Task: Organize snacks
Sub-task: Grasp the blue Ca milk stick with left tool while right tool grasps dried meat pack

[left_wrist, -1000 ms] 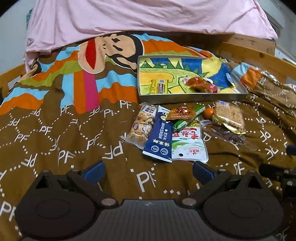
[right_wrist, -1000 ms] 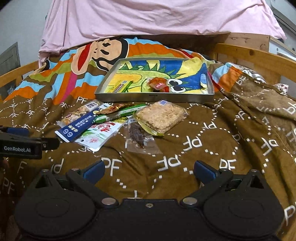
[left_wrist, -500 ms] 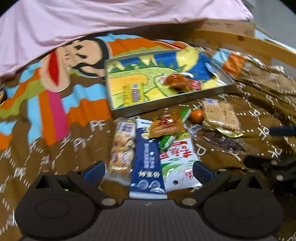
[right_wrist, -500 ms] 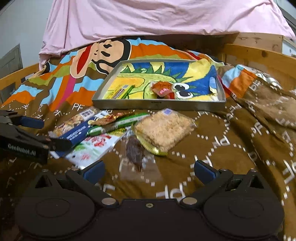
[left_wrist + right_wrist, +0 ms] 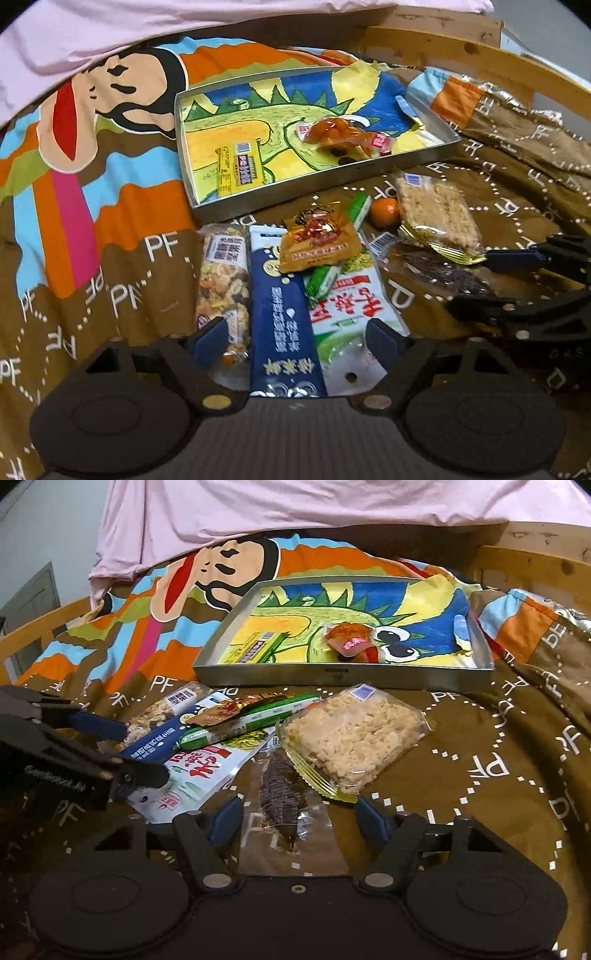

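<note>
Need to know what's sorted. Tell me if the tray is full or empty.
Nearly empty: the tray holds only a yellow bar and an orange-red packet; its picture lining shows elsewhere.

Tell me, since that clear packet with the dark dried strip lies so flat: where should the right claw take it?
Grip the clear packet by its near end, coming in low from the claw's side. It lies flat and lengthwise between the right claw's open fingers, and its empty film margin there can likely be pinched.

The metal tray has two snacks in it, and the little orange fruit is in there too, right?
Not quite. The tray does hold two snacks, but the orange fruit is not in it. The left wrist view shows it lying on the blanket in front of the tray, beside the crispy rice bar.
</note>
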Available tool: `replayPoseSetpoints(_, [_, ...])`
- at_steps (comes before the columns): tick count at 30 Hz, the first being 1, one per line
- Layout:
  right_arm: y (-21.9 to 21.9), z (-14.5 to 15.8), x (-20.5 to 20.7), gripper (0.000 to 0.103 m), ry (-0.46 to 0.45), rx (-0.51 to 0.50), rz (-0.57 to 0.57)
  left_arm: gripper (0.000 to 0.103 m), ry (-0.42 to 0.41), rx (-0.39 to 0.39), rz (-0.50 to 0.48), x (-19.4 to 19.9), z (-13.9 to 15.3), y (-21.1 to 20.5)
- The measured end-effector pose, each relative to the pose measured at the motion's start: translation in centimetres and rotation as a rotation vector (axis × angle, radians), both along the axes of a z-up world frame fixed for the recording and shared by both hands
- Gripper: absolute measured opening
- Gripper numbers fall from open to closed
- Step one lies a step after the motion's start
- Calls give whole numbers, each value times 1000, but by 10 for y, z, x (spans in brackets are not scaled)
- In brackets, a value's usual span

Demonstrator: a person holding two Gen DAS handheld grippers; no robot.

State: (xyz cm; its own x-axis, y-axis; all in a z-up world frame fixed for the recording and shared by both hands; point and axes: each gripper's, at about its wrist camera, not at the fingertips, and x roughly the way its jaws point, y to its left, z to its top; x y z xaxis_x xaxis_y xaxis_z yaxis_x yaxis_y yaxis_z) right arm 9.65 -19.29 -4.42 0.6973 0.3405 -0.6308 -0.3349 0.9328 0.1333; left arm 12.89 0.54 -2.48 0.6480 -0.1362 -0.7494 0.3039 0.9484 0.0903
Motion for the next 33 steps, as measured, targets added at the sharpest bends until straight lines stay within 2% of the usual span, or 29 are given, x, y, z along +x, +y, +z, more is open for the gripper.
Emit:
replayPoseSetpoints(3, [0,-1,1,66,1,5,10,68,15,21,-16,5,2,-8])
replayPoseSetpoints(7, [-4,-2,2,66,3,23,16,67,55,36,-13,9,0,-15])
replayPoseSetpoints(13, [-2,-3,4,66,1,35,23,68,96,14,23,21,0,-15])
replayPoseSetpoints(17, [0,-6,9,66,0,49,25,67,158,-87,86,40,-4,-3])
replayPoseSetpoints(18, [0,-6,10,65,-1,47,27,64,172,-113,102,44,-5,0])
replayPoseSetpoints(21, [1,-5,8,52,-3,35,31,57,207,-182,149,48,-7,9])
replayPoseSetpoints(26, [4,-1,1,51,-7,2,42,52,204,-159,144,35,-6,5])
replayPoseSetpoints(28, [4,1,-2,50,1,-12,45,41,221,-161,147,27,-4,5])
replayPoseSetpoints(33, [3,9,-12,50,50,-29,58,42,227,-129,124,5,-4,2])
